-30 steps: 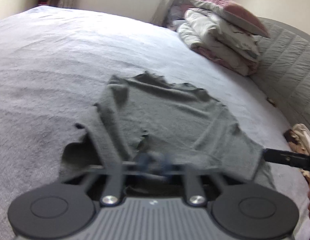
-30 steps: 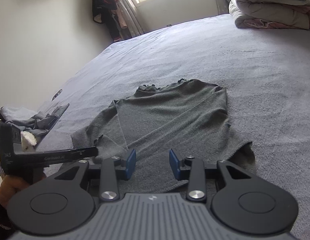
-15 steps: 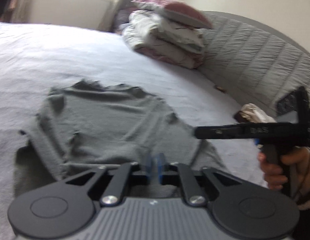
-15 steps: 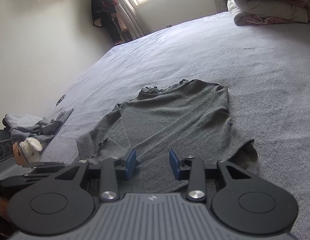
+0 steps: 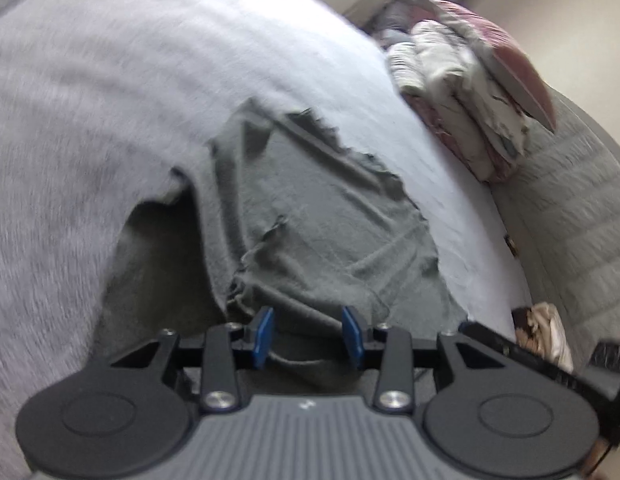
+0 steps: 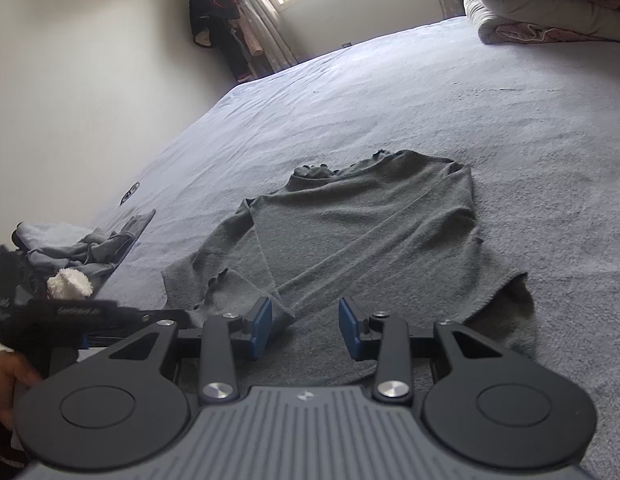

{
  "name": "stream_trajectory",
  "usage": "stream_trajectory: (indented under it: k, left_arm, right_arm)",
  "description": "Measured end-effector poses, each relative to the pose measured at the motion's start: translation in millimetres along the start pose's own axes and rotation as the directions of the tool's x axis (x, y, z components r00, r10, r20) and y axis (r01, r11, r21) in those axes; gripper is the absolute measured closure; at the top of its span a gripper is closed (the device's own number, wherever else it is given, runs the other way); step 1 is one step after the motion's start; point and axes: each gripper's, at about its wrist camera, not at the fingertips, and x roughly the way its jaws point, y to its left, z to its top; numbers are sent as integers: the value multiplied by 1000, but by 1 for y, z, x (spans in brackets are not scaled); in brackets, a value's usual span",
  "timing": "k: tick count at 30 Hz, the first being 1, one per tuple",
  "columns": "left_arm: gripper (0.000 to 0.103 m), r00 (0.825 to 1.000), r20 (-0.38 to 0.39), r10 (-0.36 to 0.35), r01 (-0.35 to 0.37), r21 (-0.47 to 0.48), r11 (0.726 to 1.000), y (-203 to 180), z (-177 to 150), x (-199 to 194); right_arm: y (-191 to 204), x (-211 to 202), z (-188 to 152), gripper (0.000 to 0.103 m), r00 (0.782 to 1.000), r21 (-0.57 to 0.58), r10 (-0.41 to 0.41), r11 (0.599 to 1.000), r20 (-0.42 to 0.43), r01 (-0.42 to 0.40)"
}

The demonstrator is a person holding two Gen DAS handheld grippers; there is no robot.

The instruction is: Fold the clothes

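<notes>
A dark grey long-sleeved sweater (image 6: 369, 232) lies flat on the pale grey bed (image 6: 389, 92), neck away from me, its left sleeve folded in across the body. My right gripper (image 6: 306, 328) is open just above the near hem, nothing between its blue pads. My left gripper (image 5: 308, 336) is also open, low over the hem of the sweater (image 5: 310, 220), near the sleeve cuff. The left wrist view is blurred. In the right wrist view the left gripper (image 6: 90, 312) reaches in from the left, held by a hand (image 6: 6, 372). The right gripper's finger (image 5: 529, 356) shows at the left wrist view's right edge.
Folded quilts and a pink pillow (image 5: 469, 92) are stacked at the head of the bed by the quilted headboard (image 5: 569, 220). A heap of other clothes (image 6: 82, 248) lies at the bed's left edge. Dark garments (image 6: 218, 28) hang beside the window.
My left gripper has gone from shut to open and has swung back down over the sweater's near hem. The right gripper has stayed open and almost still.
</notes>
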Motion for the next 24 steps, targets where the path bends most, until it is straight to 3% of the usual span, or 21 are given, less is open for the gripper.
stream_trajectory:
  k: [3, 7, 9, 13, 16, 19, 24]
  left_arm:
    - [64, 1000, -5, -16, 15, -107, 994, 8, -1, 7]
    - [70, 999, 32, 8, -3, -146, 989, 7, -4, 9]
    - [95, 998, 55, 32, -25, -125, 992, 3, -5, 9]
    - [100, 995, 104, 3, 0, -21, 1000, -13, -10, 4]
    - [100, 990, 117, -83, 70, 115, 991, -33, -19, -1]
    - [100, 983, 71, -168, 145, 260, 955, -55, -33, -1]
    - [100, 973, -95, -211, 231, 417, 879, -72, -62, 6]
  right_arm:
    - [2, 1, -1, 64, 1000, -5, 2, 1000, -6, -2]
    - [2, 3, -2, 64, 1000, -7, 2, 1000, -9, -2]
    - [3, 2, -2, 64, 1000, -6, 3, 1000, -9, -3]
    - [0, -2, 0, 64, 1000, 10, 9, 1000, 6, -9]
    - [-5, -5, 2, 64, 1000, 37, 15, 999, 20, -16]
    - [-10, -8, 4, 64, 999, 64, 15, 998, 29, -17]
    - [-17, -11, 6, 64, 999, 96, 22, 995, 32, -25]
